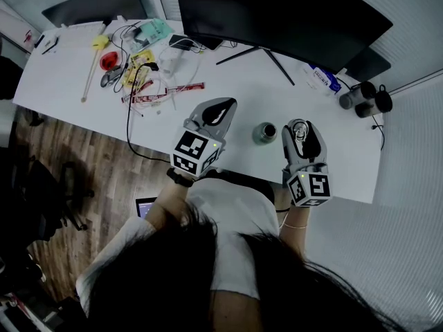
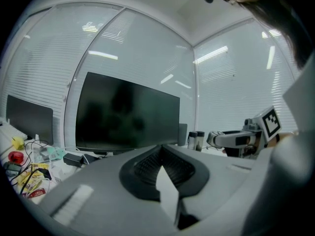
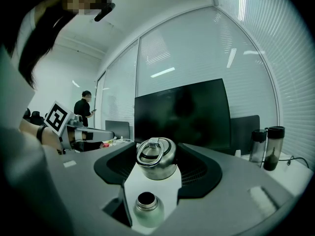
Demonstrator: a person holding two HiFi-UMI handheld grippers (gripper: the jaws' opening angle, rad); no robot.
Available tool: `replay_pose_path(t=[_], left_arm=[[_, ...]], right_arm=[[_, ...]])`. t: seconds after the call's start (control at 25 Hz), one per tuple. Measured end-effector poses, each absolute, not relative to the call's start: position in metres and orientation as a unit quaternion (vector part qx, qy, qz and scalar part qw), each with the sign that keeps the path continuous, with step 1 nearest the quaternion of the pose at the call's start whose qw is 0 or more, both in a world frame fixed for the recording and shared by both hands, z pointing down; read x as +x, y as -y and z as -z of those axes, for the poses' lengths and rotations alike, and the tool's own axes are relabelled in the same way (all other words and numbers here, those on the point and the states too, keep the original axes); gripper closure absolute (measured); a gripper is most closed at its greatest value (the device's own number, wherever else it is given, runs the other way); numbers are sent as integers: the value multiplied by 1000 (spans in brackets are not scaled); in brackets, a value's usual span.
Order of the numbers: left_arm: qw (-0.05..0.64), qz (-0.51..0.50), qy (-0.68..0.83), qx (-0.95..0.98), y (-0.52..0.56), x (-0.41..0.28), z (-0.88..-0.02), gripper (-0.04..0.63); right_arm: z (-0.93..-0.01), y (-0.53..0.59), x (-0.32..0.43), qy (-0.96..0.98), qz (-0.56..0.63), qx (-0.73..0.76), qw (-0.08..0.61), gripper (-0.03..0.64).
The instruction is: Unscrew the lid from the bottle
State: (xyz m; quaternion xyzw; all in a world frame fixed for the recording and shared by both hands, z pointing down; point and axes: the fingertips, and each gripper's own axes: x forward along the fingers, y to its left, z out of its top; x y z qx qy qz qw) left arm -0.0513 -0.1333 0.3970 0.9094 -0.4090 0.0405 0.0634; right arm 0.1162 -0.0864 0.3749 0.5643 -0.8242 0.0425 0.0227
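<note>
A small steel bottle [image 1: 264,133] stands upright on the white table [image 1: 69,81], its mouth open. Just to its right, my right gripper [image 1: 300,126] is shut on the bottle's steel lid [image 1: 298,130], which has a ring handle on top. In the right gripper view the lid [image 3: 156,160] sits between the jaws of the right gripper [image 3: 156,149], and the open bottle [image 3: 146,209] shows below it, apart from the lid. My left gripper [image 1: 220,109] hovers left of the bottle, shut and empty. In its own view the left gripper [image 2: 161,147] has its jaws closed together with nothing between them.
A large dark monitor [image 1: 277,12] stands at the back of the table. Two dark tumblers [image 1: 365,97] sit at the back right. Cables, packets and small tools [image 1: 138,68] litter the back left. The table's near edge runs just under both grippers. A person [image 3: 84,107] stands far off.
</note>
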Motion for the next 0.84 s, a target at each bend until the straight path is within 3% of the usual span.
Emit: replay_pose_path(t=[0.84], left_arm=[[29, -52, 391, 918, 136, -44, -391, 537]], right_arm=[[-373, 82, 124, 819, -43, 572, 10, 356]])
